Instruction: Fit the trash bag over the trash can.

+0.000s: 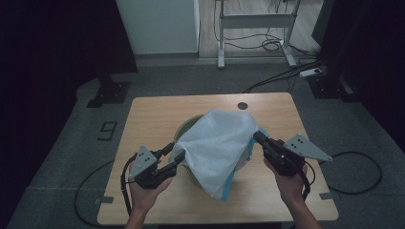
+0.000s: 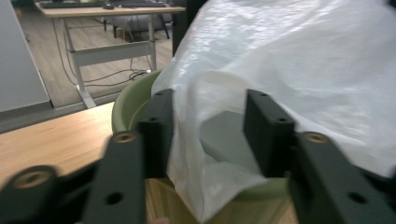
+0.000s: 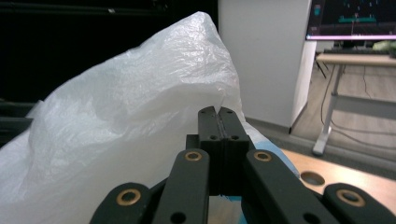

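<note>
A white plastic bag (image 1: pixel 219 148) is draped over a pale green tub (image 1: pixel 184 126) in the middle of the wooden table (image 1: pixel 153 109). My right gripper (image 1: pixel 258 137) is at the bag's right side, raised above the table. Its jaws are shut on a pinch of the bag film (image 3: pixel 130 130), which rises to a peak beyond the right gripper (image 3: pixel 218 112). My left gripper (image 1: pixel 179 156) is at the bag's lower left edge by the tub rim (image 2: pixel 133 100). The left gripper (image 2: pixel 211 100) stands open, with loose bag film (image 2: pixel 289 70) hanging between the jaws, not pinched.
A blue edge (image 1: pixel 234 179) shows under the bag's lower right. A round hole (image 1: pixel 242 105) sits near the table's far edge. Beyond the table stand a white desk frame (image 1: pixel 255 21) and floor cables (image 1: pixel 286 71). Bare tabletop lies on both sides of the tub.
</note>
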Demonstrator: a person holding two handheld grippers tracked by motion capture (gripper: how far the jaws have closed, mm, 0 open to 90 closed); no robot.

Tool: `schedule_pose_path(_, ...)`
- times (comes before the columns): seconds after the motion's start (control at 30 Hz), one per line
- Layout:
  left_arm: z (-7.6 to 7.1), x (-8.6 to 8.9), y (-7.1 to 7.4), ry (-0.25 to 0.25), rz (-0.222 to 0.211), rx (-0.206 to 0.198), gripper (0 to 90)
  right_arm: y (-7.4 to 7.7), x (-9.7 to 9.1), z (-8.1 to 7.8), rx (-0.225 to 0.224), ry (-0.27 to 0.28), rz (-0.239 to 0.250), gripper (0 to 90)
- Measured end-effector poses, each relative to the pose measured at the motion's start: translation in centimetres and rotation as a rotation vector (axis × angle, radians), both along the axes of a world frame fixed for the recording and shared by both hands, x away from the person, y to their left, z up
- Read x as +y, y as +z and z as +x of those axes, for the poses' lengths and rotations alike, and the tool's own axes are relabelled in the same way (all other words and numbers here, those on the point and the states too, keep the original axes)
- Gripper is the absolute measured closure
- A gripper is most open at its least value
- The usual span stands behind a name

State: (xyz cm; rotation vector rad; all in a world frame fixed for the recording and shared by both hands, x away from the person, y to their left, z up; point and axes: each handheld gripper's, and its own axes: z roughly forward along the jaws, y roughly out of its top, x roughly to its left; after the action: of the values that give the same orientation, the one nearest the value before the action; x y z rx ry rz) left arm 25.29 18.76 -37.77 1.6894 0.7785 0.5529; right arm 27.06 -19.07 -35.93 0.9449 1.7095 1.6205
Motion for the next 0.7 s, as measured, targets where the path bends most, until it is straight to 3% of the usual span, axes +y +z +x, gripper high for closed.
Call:
schedule_pose_path(0.17, -0.6, 1.0, 0.5, 0.002, -0.017, -0.026, 38.2, -0.5, 0.0, 0.3, 0.035, -0.014, -0.007, 88.8)
schedule_pose_path(0.37, -1.1, 0.9, 1.5, 0.004, -0.028, -0.060, 34.5, -0.9, 0.2, 0.4, 0.057, -0.014, -0.020, 88.7)
schedule_pose_path(0.7, -0.2, -2.4, 2.6, -0.077, 0.024, -0.043, 31.9, -1.2, 0.6, 0.2, 0.065, 0.007, -0.025, 88.6)
